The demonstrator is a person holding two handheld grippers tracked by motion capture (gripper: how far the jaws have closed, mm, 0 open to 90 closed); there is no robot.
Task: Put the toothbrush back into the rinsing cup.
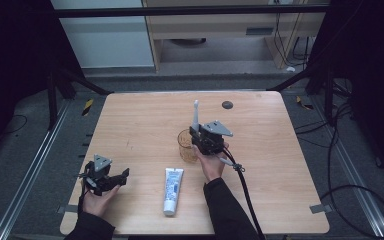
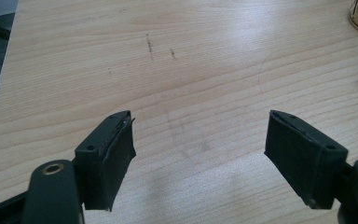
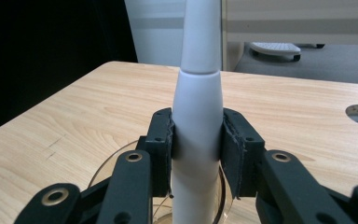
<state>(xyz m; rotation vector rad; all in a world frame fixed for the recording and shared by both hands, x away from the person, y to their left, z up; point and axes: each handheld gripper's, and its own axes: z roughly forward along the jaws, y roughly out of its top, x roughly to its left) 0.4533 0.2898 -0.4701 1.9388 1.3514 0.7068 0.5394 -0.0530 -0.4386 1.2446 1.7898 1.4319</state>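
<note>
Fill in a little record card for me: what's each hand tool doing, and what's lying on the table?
right gripper: fingers shut on the white electric toothbrush, held upright over the clear amber plastic cup
left gripper: fingers open, nothing between them, low over the light wooden table
white toothpaste tube: lying flat near the front edge, between the two hands
cup: standing mid-table, beside the right hand
</note>
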